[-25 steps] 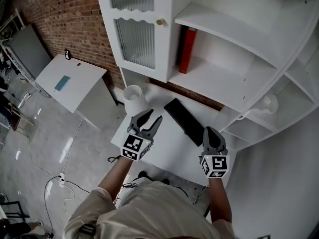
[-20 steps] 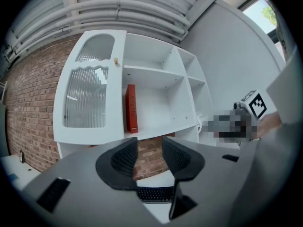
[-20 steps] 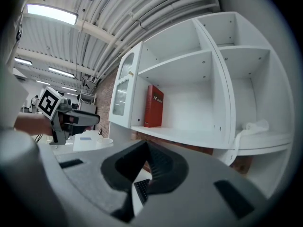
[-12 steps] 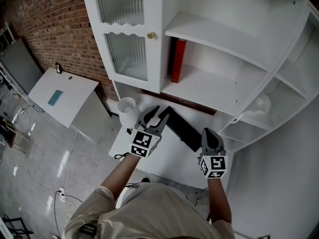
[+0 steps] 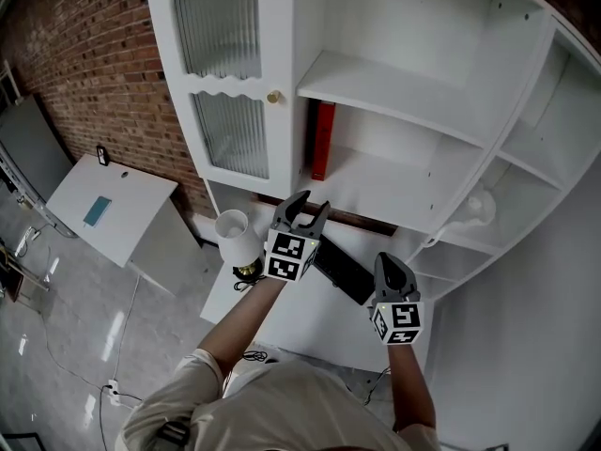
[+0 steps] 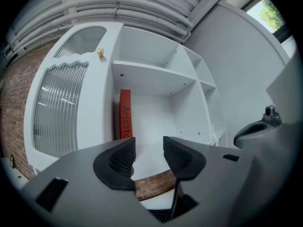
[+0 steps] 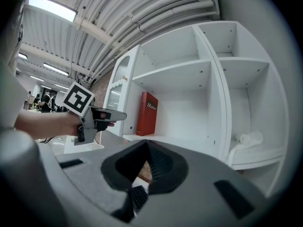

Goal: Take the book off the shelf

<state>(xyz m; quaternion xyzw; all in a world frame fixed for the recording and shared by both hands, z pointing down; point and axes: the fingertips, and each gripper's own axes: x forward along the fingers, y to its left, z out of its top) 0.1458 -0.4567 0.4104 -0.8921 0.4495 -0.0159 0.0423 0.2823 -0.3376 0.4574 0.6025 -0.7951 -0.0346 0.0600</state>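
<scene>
A red book (image 5: 322,141) stands upright at the left end of the white shelf (image 5: 394,191), against the cabinet's side wall. My left gripper (image 5: 308,202) is raised in front of the shelf's lower edge, just below the book and apart from it. In the left gripper view the book (image 6: 125,113) shows above the left gripper (image 6: 149,148), whose jaws are opening with nothing between them. My right gripper (image 5: 392,266) hangs lower over the desk with its jaws together. In the right gripper view the book (image 7: 147,107) is ahead of the right gripper (image 7: 146,162).
A black keyboard (image 5: 343,269) lies on the white desk (image 5: 310,322) under the shelf. A white lamp (image 5: 235,236) stands at the desk's left. A ribbed glass door (image 5: 230,130) with a gold knob (image 5: 273,96) adjoins the book. A small white object (image 5: 474,207) sits on the right side shelf.
My left gripper has risen from over the desk up toward the shelf and the red book. The right gripper has stayed low over the desk.
</scene>
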